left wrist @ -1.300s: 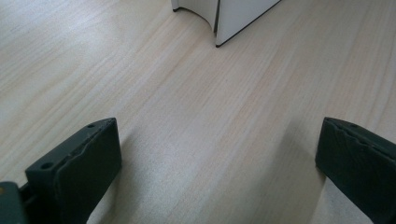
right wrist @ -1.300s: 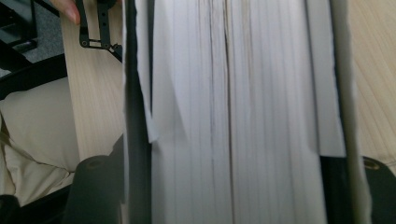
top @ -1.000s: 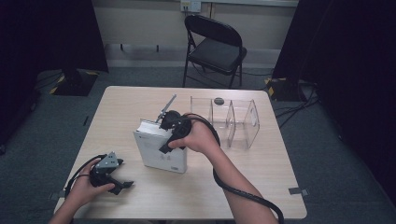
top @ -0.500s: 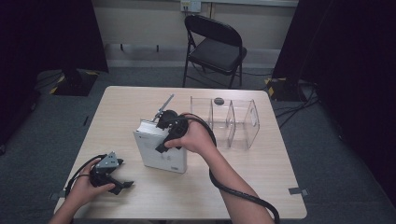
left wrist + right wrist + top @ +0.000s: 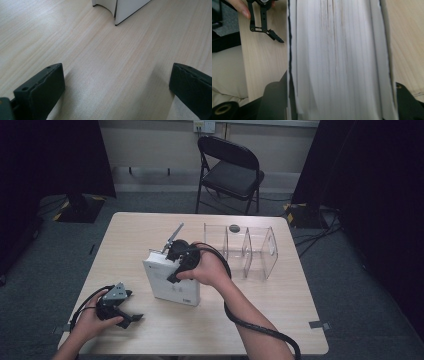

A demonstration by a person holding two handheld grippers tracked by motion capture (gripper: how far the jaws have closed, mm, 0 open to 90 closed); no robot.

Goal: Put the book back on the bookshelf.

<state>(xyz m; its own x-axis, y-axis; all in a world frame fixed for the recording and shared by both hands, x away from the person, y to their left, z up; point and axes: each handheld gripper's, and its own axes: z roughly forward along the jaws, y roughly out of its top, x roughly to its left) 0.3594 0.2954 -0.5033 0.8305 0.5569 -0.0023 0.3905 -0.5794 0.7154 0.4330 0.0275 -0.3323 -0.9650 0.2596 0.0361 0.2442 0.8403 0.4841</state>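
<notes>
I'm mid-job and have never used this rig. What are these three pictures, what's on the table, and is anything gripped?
A person holds a hand-held two-jaw tool in each hand. The high view looks down on the light wooden table. Each other view looks along one tool's black jaws. The right gripper straddles a thick white book standing on the table; its jaws have just been closing and sit against both covers. The left gripper rests open near the table's edge, with nothing between its jaws. A clear plastic divided organiser stands beyond the book.

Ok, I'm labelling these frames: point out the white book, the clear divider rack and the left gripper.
white book [image 5: 172,285], high view, front cover.
clear divider rack [image 5: 257,252], high view, middle panel.
left gripper [image 5: 131,317], high view, between its jaw tips.
</notes>
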